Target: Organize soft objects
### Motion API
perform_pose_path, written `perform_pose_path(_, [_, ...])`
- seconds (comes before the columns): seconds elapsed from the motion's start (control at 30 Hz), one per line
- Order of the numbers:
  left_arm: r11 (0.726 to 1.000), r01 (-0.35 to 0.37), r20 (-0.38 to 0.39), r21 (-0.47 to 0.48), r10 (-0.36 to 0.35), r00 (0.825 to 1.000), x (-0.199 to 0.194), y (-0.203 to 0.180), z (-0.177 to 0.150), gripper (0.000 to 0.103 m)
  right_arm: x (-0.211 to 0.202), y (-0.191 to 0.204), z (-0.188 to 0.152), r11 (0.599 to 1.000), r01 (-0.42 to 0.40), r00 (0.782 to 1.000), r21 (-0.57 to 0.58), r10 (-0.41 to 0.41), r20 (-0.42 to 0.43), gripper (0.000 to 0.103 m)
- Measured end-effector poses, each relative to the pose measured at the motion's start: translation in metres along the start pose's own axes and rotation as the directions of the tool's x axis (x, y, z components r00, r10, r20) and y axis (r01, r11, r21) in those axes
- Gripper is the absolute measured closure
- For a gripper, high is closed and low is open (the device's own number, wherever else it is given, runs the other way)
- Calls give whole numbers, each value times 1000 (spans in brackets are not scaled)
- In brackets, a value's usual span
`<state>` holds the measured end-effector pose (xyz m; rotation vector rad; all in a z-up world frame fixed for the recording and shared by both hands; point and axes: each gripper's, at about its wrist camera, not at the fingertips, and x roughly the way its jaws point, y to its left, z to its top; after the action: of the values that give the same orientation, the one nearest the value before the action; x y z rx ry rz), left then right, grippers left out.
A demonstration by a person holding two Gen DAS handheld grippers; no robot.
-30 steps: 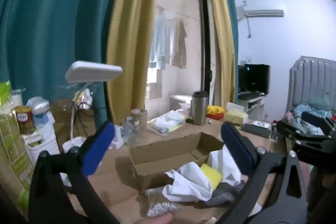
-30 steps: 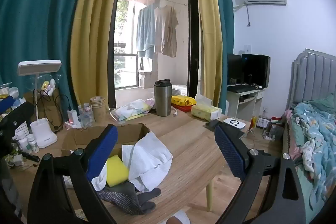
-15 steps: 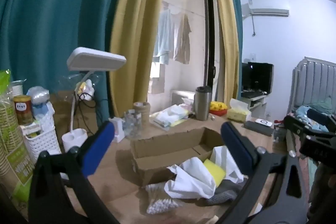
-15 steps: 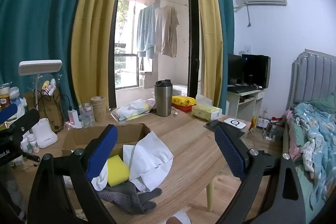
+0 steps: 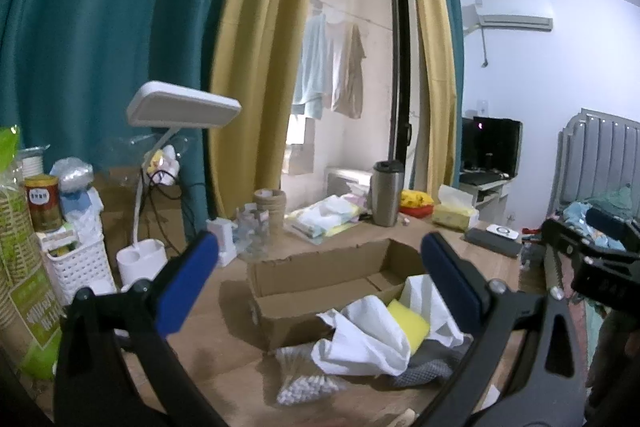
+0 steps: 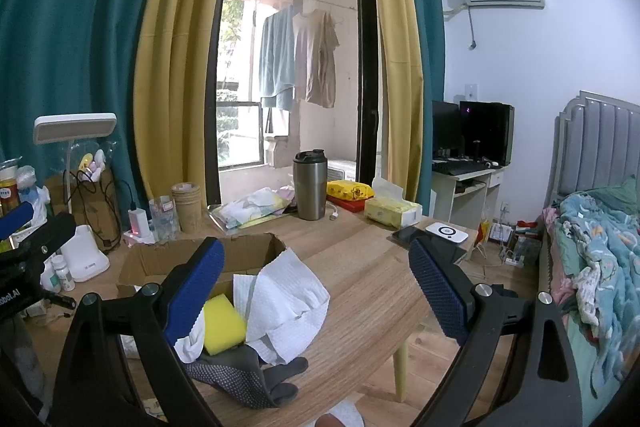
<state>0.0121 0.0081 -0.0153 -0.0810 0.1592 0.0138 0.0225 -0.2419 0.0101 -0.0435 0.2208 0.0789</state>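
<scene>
An open cardboard box (image 5: 320, 279) (image 6: 168, 259) lies on the wooden table. In front of it is a pile of soft things: a white cloth (image 5: 368, 339) (image 6: 284, 299), a yellow sponge (image 5: 408, 323) (image 6: 222, 325), a grey dotted glove (image 6: 244, 375) (image 5: 424, 367) and a bag of cotton swabs (image 5: 304, 383). My left gripper (image 5: 320, 275) is open and empty, held above and behind the pile. My right gripper (image 6: 316, 283) is open and empty, over the pile's right side. The right gripper shows at the right edge of the left wrist view (image 5: 592, 259).
At the table's back stand a white desk lamp (image 5: 176, 131) (image 6: 74, 131), a white basket (image 5: 78, 267), paper cups (image 6: 186, 207), a steel tumbler (image 6: 310, 185) (image 5: 386, 193), a tissue pack (image 6: 392, 211) and a phone (image 6: 446, 233). A bed (image 6: 600, 247) is at the right.
The left gripper has risen and drawn back a little, so the box and pile sit lower and smaller between its fingers. The right gripper has hardly moved.
</scene>
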Motion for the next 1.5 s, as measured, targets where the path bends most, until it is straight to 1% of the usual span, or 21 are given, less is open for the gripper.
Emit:
perform_pose_path(0.1, [1000,0,0,-7,0,1000,-1,1,0,1,0,0,-1,1000,-1,1000,2,1,0,8])
perform_pose_path(0.27, [1000,-17,-1,17,17,1000,-1,-3,0,1,2,1,-1,1000,-5,1000,4,5,8,8])
perform_pose_path(0.97, [1000,3,-6,-7,-3,1000,-3,-1,0,1,3,6,-5,1000,-7,1000,3,7,14,8])
perform_pose_path(1.5, [1000,10,0,7,-10,1000,-5,-2,0,1,5,5,-4,1000,-12,1000,-4,12,18,8])
